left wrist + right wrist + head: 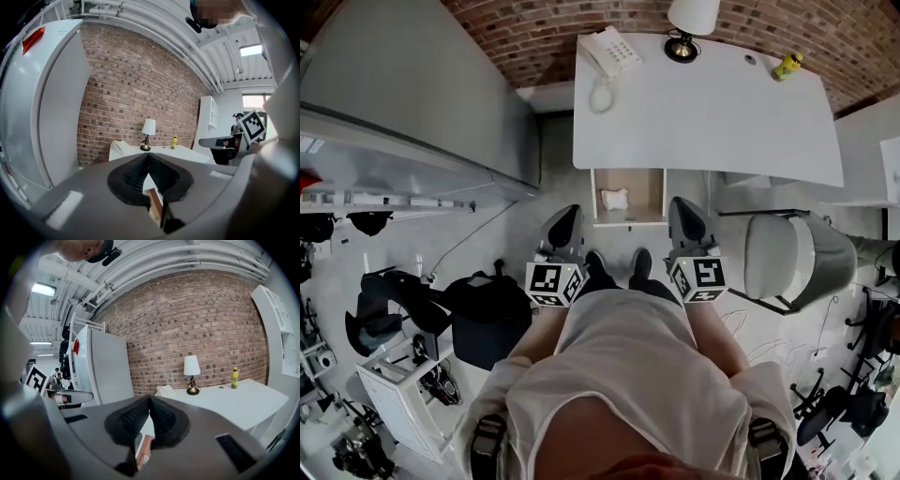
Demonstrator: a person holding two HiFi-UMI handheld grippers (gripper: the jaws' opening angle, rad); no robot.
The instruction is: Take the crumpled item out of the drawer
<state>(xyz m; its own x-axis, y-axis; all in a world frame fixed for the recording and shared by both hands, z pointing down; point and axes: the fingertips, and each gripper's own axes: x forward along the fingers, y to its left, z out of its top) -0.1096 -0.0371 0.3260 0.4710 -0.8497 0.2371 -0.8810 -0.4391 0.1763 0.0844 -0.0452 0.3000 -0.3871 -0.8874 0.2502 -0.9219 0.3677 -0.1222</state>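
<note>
A crumpled white item [614,199] lies in the open wooden drawer [629,221] that sticks out from under the white desk [703,112]. My left gripper [567,215] hovers just left of the drawer's front, its jaws shut and empty. On the drawer's right side my right gripper [682,208] is likewise shut with nothing in it. Both point toward the desk and touch neither the drawer nor the item. In the left gripper view the left gripper [148,157] has its pads meeting at the tips. The right gripper [150,399] looks the same in the right gripper view.
On the desk stand a white phone [609,53], a lamp [686,26] and a yellow bottle [787,66]. A grey chair [792,258] stands right of the drawer, a tall grey cabinet [422,94] to the left. Dark chairs and gear [478,314] crowd the floor at lower left.
</note>
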